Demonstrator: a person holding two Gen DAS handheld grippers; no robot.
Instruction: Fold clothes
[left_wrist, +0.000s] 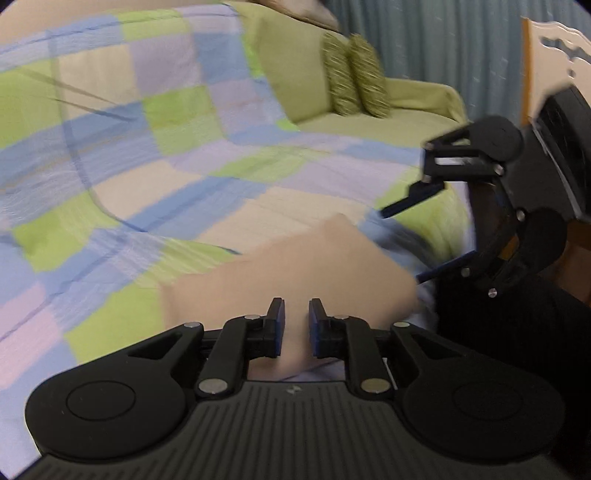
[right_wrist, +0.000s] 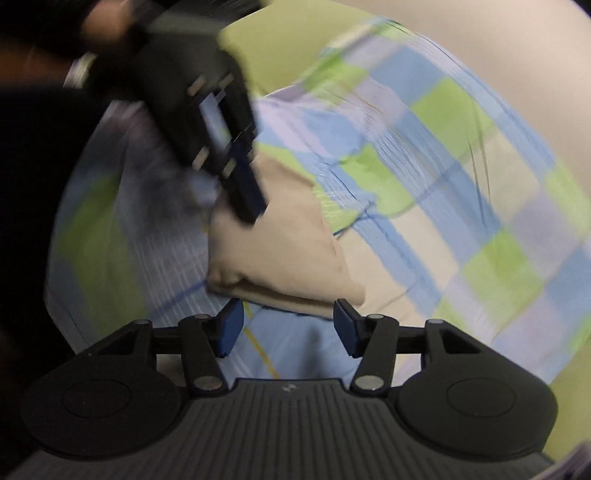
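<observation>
A folded beige garment lies on a checked quilt. My left gripper has its blue pads close together with beige cloth between them, so it is shut on the garment's near edge. In the right wrist view the left gripper comes down from the upper left onto the far side of the garment. My right gripper stands open just short of the garment's folded edge, with nothing between its fingers. It shows open at the right of the left wrist view too. Both views are motion-blurred.
The quilt covers a green sofa with two striped green cushions at the back. A blue curtain hangs behind, and pale wooden furniture stands at the far right. A person's dark sleeve fills the left of the right wrist view.
</observation>
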